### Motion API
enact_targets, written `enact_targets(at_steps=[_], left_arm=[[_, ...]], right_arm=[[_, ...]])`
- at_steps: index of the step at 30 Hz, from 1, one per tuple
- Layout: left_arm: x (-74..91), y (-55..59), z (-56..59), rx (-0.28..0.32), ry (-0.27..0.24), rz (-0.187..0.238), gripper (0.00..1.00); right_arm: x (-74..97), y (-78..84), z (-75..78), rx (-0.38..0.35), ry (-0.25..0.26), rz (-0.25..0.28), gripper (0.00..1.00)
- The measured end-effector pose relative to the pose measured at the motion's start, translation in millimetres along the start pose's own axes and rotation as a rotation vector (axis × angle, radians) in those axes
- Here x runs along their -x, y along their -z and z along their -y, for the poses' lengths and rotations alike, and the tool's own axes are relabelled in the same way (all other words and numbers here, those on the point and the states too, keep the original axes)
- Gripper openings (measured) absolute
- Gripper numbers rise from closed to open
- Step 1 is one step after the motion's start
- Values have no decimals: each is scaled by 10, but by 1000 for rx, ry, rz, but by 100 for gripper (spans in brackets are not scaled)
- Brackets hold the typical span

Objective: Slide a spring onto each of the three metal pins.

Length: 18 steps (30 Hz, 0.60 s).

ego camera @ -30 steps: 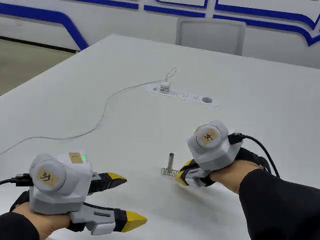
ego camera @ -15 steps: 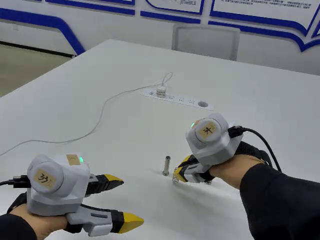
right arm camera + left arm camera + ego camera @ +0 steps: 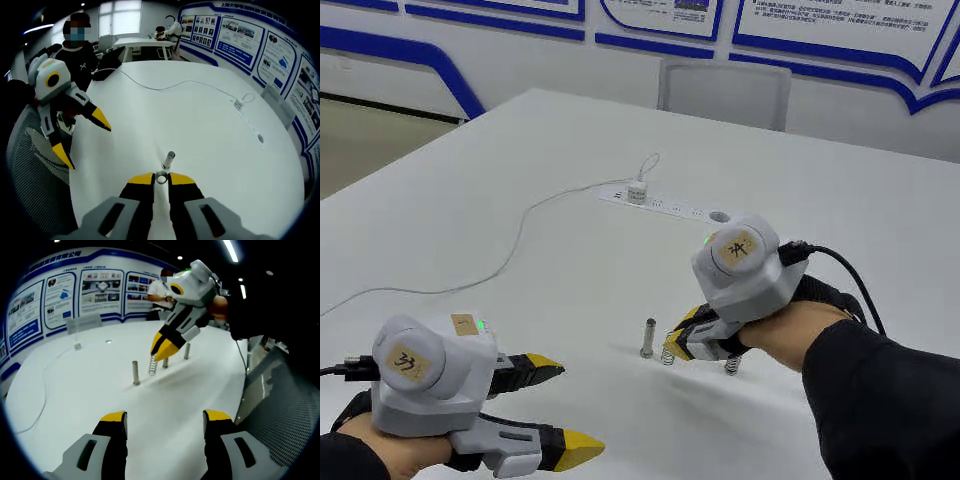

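Pinching a spring (image 3: pixel 153 366) beside a pin (image 3: pixel 648 338) with the down-tilted right gripper (image 3: pixel 671 347), holding the left gripper (image 3: pixel 578 406) agape near the table's (image 3: pixel 470 200) front edge.

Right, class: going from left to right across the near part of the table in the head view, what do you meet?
The left gripper → the bare upright pin → the spring, held at the tips of the right gripper → the person's dark sleeve.
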State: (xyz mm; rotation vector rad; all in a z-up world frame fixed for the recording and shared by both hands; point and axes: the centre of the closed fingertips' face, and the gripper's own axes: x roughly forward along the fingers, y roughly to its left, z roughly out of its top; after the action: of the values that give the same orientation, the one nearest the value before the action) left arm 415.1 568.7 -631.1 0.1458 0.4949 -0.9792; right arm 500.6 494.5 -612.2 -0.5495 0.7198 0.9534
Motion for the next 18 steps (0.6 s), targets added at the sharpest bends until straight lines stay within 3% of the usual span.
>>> enact_targets(at_steps=[9, 18], left_arm=[[4, -6, 0, -2, 1, 4, 63], [9, -17, -1, -1, -1, 8, 63]], right_arm=[[205, -203, 82, -10, 21, 40, 12], [223, -398, 120, -7, 19, 68, 12]])
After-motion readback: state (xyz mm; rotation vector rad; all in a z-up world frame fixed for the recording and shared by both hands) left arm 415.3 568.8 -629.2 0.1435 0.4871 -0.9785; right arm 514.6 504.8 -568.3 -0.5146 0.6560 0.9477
